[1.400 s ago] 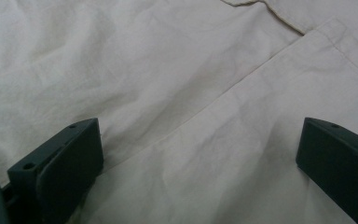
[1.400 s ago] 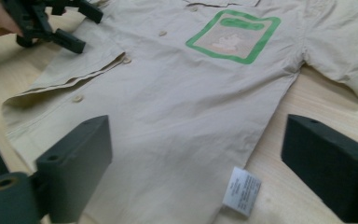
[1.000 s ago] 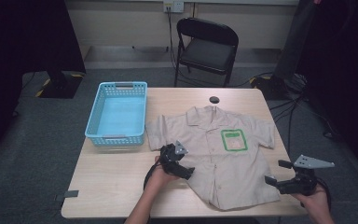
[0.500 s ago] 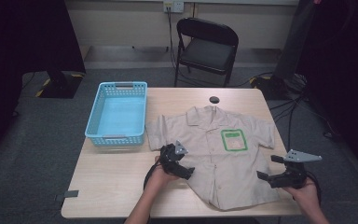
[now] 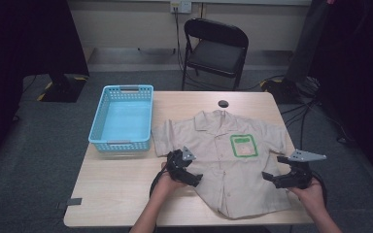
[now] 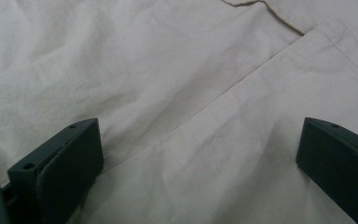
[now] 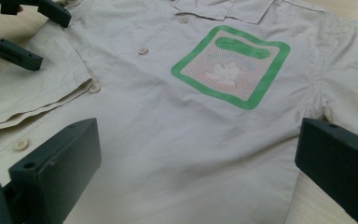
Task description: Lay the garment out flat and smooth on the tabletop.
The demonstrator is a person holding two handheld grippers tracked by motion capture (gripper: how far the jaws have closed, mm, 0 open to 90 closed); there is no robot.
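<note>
A beige short-sleeved shirt (image 5: 223, 145) lies flat and buttoned on the table, collar toward the far side. It has a green-bordered chest patch (image 5: 243, 145) (image 7: 230, 65). My left gripper (image 5: 190, 171) is open at the shirt's left side edge, its jaws spread wide just above the fabric (image 6: 168, 70). My right gripper (image 5: 273, 168) is also open, low over the right side hem, and points across the shirt (image 7: 168, 130). Neither holds cloth. In the right gripper view, the left gripper (image 7: 23, 28) shows at the top left, by the shirt's edge.
A light blue plastic basket (image 5: 107, 141) stands empty at the table's left, close to the shirt's sleeve. A black folding chair (image 5: 216, 48) stands behind the wooden table (image 5: 111, 194). A small dark disc (image 5: 223, 103) lies near the far edge.
My right gripper has moved left and slightly forward, from off the table's right edge to over the shirt's right hem. The left gripper has barely shifted.
</note>
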